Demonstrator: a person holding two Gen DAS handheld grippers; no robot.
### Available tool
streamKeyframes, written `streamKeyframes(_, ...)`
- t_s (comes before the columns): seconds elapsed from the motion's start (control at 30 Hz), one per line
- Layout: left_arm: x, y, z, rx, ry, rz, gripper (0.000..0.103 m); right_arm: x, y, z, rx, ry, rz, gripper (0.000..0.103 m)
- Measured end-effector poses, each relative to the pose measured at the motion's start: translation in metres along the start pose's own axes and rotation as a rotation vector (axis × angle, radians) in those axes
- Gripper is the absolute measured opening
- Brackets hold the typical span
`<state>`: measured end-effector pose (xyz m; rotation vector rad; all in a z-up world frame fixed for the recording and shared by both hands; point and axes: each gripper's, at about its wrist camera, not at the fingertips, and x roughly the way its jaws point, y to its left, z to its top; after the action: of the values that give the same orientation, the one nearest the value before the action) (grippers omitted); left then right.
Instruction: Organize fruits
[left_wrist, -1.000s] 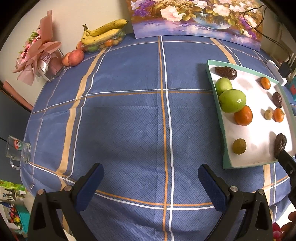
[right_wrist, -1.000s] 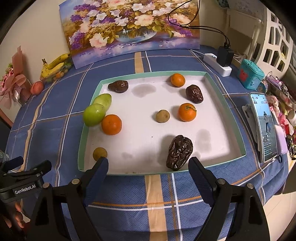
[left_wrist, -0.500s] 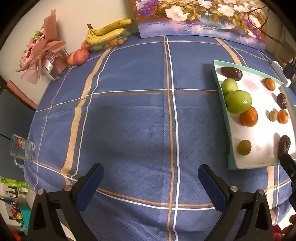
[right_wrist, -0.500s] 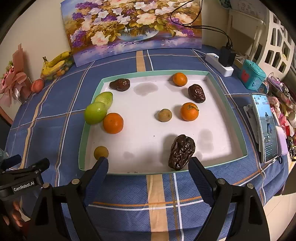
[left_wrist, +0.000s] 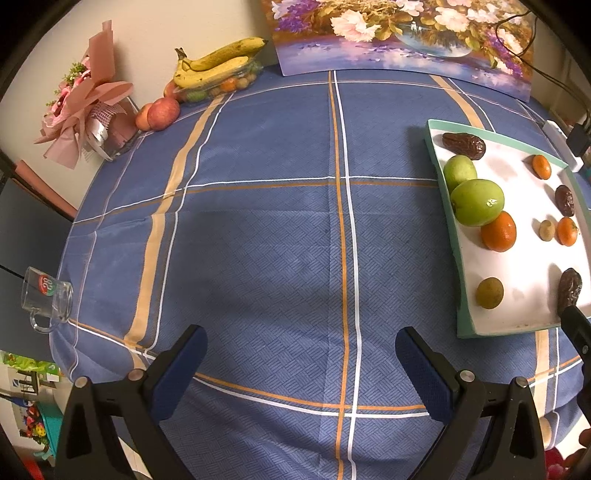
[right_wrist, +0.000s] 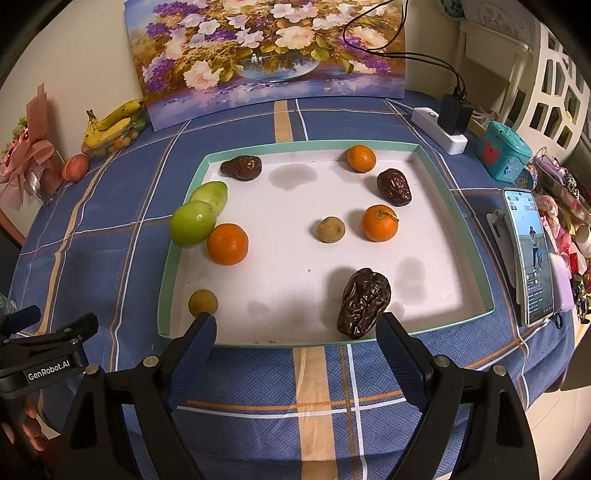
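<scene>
My right gripper (right_wrist: 295, 332): jaws spread wide, nothing between the pads, hanging above the near rim of the tray (right_wrist: 454, 192).
My left gripper (left_wrist: 301, 349): jaws likewise wide apart and empty, over bare blue plaid cloth (left_wrist: 258, 240) on the surface, well to the left of the tray.

Tray contents, nearest my right gripper first:
- Large wrinkled date (right_wrist: 364, 302), just ahead of the right finger, near the front rim.
- Small yellow-brown round fruit (right_wrist: 202, 302), just beyond the left fingertip, front-left corner.
- Orange (right_wrist: 227, 244), left side, touching a green fruit.
- Round green fruit (right_wrist: 192, 222), leaning over the left rim; a second, longer green fruit (right_wrist: 211, 195) touching it behind.
- Small tan round fruit (right_wrist: 331, 229), centre, beside a second orange (right_wrist: 379, 223).
- Date (right_wrist: 394, 187), right of centre, farther back.
- Small orange (right_wrist: 361, 158), back rim.
- Date (right_wrist: 241, 167), back-left corner.

Off the tray:
- Phone (right_wrist: 528, 254), screen lit, propped to the right.
- Power strip (right_wrist: 439, 130) with a plug, back right.
- Bananas (left_wrist: 218, 64) over a clear box of small fruit, far left corner; apple (left_wrist: 163, 112) beside them.
- Flower painting (right_wrist: 266, 55) leaning against the wall.
- Glass mug (left_wrist: 46, 299), left edge of the surface.
</scene>
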<state>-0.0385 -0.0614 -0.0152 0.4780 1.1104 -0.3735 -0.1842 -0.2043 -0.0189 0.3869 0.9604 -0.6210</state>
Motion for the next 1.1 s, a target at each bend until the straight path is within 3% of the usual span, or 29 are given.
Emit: streamKeyframes(1.1, 0.0011, 0.0006, -0.0006, 0.002, 0.004, 0.001, 0.103, -0.0012, 0.0044, -0.0004, -0.002, 0.002, -0.003, 0.089)
